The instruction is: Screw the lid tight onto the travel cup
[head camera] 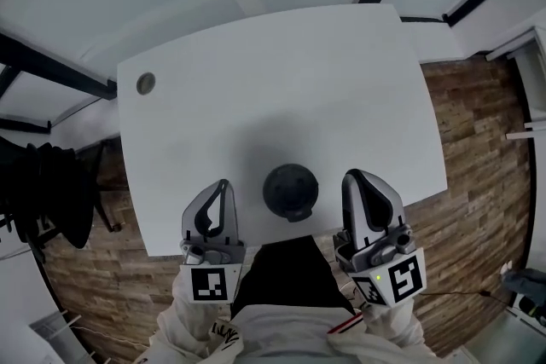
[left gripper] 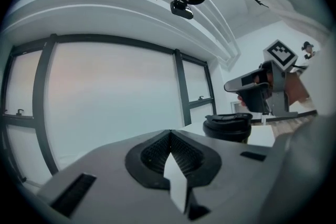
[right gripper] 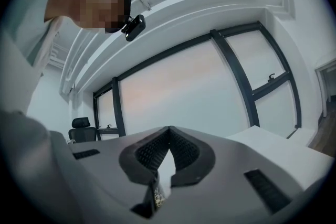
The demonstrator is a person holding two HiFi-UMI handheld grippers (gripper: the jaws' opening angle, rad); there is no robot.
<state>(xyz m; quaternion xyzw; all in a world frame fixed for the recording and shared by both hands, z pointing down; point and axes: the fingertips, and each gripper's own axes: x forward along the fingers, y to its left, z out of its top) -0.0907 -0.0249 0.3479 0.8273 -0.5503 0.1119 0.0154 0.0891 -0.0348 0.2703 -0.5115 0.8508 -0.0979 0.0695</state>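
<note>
Black travel cup (left gripper: pixel 227 135), lid (head camera: pixel 290 188) seated on top, near worktop (head camera: pixel 281 72) front edge, between left gripper (head camera: pixel 221 188) and right gripper (head camera: pixel 358 183). Both closed fully, empty. Apparently approach stage. Next, probably: open, brace cup, clamp lid, twist.

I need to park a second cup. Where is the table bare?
Beyond the travel cup the table is bare, save a grommet at its far left corner. It is crowded at the near edge, where the left gripper and right gripper flank the cup.
</note>
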